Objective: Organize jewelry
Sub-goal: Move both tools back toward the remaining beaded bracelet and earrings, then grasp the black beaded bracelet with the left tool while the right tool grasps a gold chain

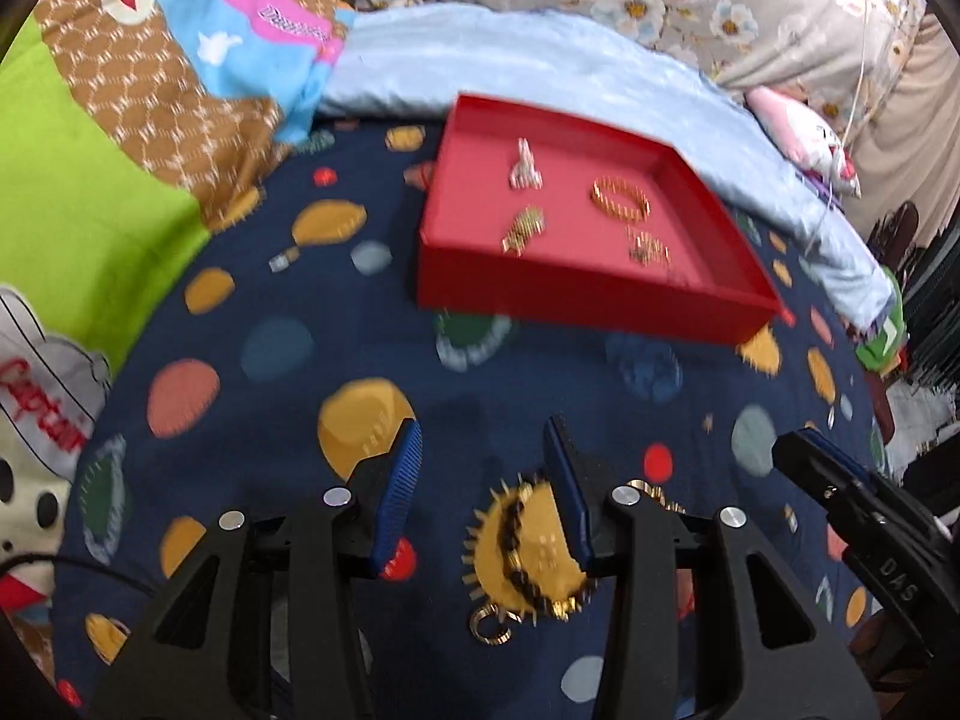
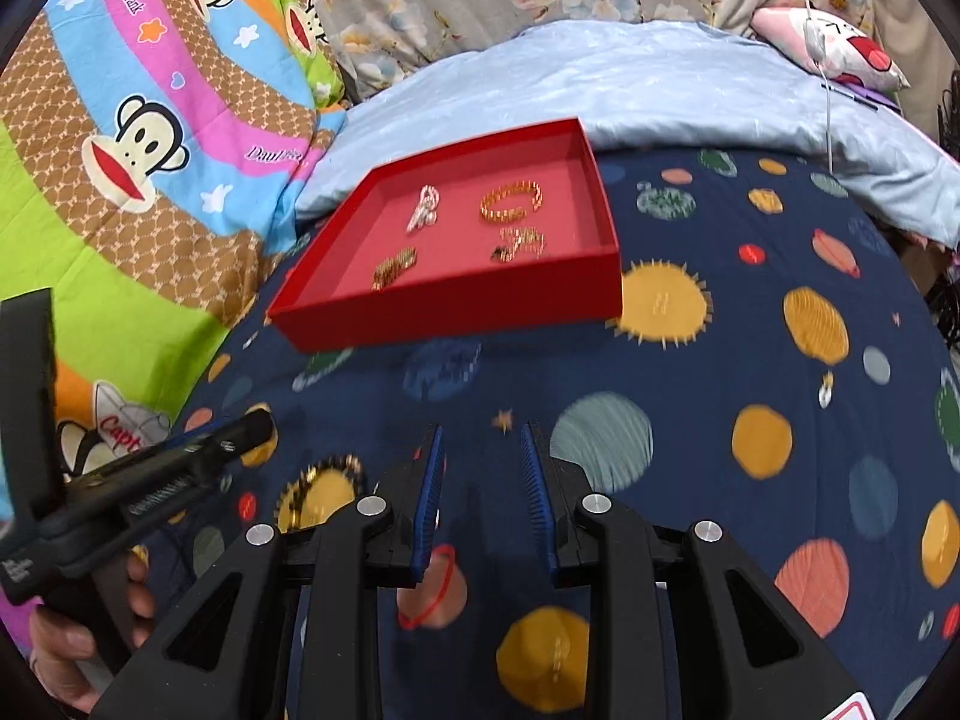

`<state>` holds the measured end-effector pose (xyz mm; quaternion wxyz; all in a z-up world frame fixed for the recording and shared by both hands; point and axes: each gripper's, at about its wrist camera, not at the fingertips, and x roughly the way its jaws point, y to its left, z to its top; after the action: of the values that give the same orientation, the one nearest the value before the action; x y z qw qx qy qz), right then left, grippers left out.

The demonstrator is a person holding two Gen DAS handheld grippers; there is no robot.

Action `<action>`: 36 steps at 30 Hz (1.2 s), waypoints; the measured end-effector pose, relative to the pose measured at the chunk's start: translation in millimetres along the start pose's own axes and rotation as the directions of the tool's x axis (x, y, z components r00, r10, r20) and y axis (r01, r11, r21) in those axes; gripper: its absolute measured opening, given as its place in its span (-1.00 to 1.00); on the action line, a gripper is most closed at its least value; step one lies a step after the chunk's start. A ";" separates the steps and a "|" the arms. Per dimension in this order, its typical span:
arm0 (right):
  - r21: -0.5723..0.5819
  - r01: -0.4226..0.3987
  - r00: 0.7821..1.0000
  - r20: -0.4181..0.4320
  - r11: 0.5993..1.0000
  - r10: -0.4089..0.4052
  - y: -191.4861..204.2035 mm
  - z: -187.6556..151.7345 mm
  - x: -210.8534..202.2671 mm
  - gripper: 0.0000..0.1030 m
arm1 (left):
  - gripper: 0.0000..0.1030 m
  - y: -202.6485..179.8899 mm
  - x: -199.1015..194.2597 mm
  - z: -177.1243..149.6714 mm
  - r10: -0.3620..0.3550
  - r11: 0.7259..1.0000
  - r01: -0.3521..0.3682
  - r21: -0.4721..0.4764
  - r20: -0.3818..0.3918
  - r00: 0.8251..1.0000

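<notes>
A red tray (image 1: 576,300) (image 2: 456,306) lies on the navy planet-print bedcover and holds several pieces, among them a gold bangle (image 1: 621,199) (image 2: 510,203) and a silvery piece (image 1: 525,167). My left gripper (image 1: 483,429) is open above the cover, nothing between its pads. A black-and-gold bead bracelet (image 1: 522,546) (image 2: 318,471) lies under it, partly behind its right finger, and a gold ring (image 1: 489,630) lies beside that. My right gripper (image 2: 480,435) is open and empty. A thin red loop (image 2: 435,591) lies on the cover below its left finger.
A bright monkey-print quilt (image 2: 132,150) borders the left. A pale blue blanket (image 2: 660,84) lies behind the tray, with floral cloth and a pink plush (image 2: 840,48) beyond. A person's hand (image 2: 60,648) holds the left gripper's handle (image 2: 180,462) at the lower left.
</notes>
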<state>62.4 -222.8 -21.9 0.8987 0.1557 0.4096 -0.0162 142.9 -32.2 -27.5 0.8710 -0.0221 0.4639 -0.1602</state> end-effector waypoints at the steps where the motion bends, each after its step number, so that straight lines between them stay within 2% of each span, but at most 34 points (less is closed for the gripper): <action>1: -0.003 0.001 1.000 -0.003 1.000 -0.001 0.4 -2.3 -0.5 -0.50 | -0.22 -3.1 3.0 -3.9 0.000 1.000 0.000 0.008 -0.010 1.000; 7: -0.007 -0.006 1.000 -0.023 1.000 0.006 2.8 -13.1 -2.5 -0.50 | -0.24 -13.4 14.5 -17.3 -0.017 0.999 0.018 0.027 -0.051 0.999; 10: -0.013 -0.011 0.999 -0.032 1.000 0.010 4.2 -17.1 -2.1 -0.50 | -0.37 -12.6 22.2 -23.3 -0.022 1.000 0.023 0.015 -0.078 0.997; 12: -0.019 -0.014 0.999 -0.039 1.000 0.013 6.0 -19.8 -1.2 -0.50 | -0.41 -13.1 20.1 -24.9 -0.016 1.000 0.017 0.022 -0.068 0.998; 14: -0.024 -0.020 0.999 -0.049 1.000 0.019 8.5 -22.9 0.8 -0.50 | -0.62 -11.9 19.6 -25.8 -0.012 1.000 0.013 0.021 -0.065 0.998; 15: -0.027 -0.023 0.998 -0.054 0.999 0.022 10.2 -24.5 2.4 -0.50 | -0.82 -11.3 19.9 -26.0 -0.016 1.000 0.017 0.019 -0.066 0.998; 16: -0.029 -0.025 0.998 -0.057 0.999 0.023 11.4 -25.4 3.4 -0.50 | -0.86 -9.9 20.1 -26.3 -0.021 1.000 0.022 0.015 -0.069 0.997; 26: -0.071 -0.037 0.995 -0.096 0.997 0.030 26.1 -29.4 21.9 -0.50 | -0.87 -0.3 2.6 -20.9 -0.038 0.999 0.037 -0.016 -0.034 0.999; 36: -0.128 0.009 0.995 -0.098 0.992 -0.022 33.3 -27.1 43.1 -0.53 | -0.86 19.7 -17.3 -8.2 -0.035 0.997 0.035 -0.068 0.010 0.999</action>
<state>76.4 -178.9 -61.6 0.8852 0.0955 0.4552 0.0107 132.4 -7.5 -22.0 0.8688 -0.0606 0.4649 -0.1593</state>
